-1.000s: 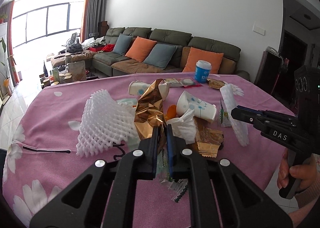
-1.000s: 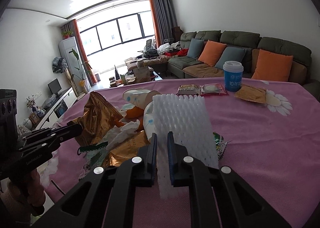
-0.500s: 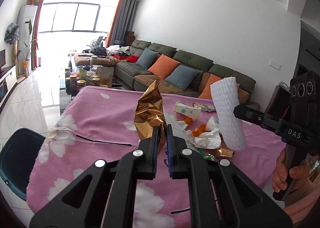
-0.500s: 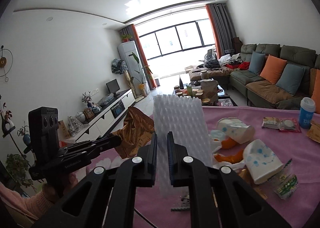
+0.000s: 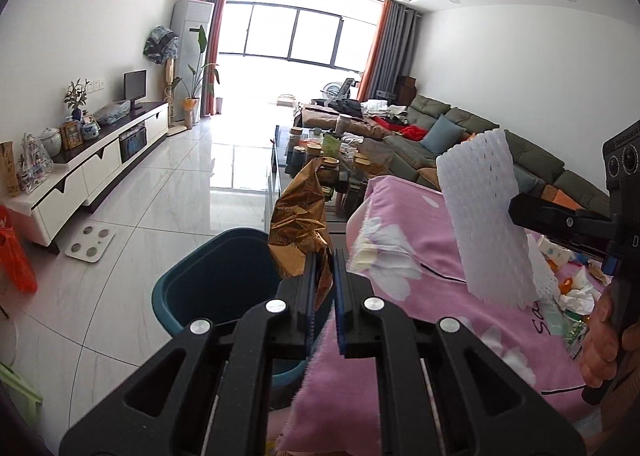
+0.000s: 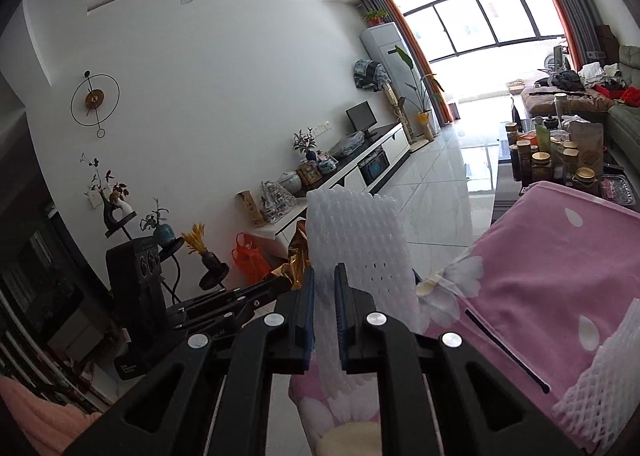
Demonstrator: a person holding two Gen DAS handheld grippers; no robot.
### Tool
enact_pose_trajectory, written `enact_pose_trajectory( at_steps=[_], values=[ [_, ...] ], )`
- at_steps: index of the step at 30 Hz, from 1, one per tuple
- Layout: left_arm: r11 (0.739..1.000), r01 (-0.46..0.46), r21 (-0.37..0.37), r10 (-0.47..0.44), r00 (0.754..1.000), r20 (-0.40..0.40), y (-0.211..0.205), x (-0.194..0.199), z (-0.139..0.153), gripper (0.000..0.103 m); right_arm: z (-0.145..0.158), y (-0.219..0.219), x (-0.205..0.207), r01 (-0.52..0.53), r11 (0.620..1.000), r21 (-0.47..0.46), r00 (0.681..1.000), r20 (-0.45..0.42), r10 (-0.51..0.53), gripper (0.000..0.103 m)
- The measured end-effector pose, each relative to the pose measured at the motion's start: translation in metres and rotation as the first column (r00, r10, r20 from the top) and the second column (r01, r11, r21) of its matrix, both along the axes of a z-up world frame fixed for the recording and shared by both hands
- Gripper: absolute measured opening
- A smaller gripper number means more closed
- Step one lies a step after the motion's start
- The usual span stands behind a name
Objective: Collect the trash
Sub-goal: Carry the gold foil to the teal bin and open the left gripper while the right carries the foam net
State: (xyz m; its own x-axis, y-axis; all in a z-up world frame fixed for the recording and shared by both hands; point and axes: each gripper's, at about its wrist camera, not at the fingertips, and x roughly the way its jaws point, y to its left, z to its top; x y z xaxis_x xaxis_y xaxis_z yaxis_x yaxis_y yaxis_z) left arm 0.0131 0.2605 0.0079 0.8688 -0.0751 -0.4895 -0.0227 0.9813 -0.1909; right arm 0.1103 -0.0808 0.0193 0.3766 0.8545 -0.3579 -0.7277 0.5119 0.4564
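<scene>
Your left gripper (image 5: 324, 268) covers the near rim of the teal bin (image 5: 208, 280) (its bottom is too dark to read). At three o'clock, your right hand (image 5: 604, 340) and the table trash (image 5: 572, 288) are cut off by the frame edge.

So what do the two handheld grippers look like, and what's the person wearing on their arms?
Both grippers are matte black. The left gripper and right gripper each have two angular arms with triangular cut-outs, silver round screw heads, and flat fingers edged with blue pads. Each carries a boxy black block with round dials and small white lettering. A pink sleeve shows at the left arm.
</scene>
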Motion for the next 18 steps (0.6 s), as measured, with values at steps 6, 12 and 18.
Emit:
enact_pose_trajectory(
  at_steps=[6, 12, 18],
  values=[
    [0.999, -0.053, 0.001, 0.053, 0.997, -0.061, 0.048, 0.008, -0.026, 0.008, -0.014, 0.054, 0.028, -0.074, 0.997, 0.012, 0.994, -0.074, 0.075, 0.009],
    [0.998, -0.055, 0.0, 0.055, 0.991, -0.118, 0.059, 0.03, -0.053, 0.009, -0.038, 0.102, 0.052, -0.094, 0.994, -0.049, 0.986, -0.14, 0.086, 0.009],
    [0.999, -0.041, -0.005, 0.04, 0.984, -0.176, 0.055, 0.049, -0.081, 0.011, -0.066, 0.138, 0.072, -0.091, 0.986, -0.137, 0.973, -0.224, 0.058, 0.009]
  ],
)
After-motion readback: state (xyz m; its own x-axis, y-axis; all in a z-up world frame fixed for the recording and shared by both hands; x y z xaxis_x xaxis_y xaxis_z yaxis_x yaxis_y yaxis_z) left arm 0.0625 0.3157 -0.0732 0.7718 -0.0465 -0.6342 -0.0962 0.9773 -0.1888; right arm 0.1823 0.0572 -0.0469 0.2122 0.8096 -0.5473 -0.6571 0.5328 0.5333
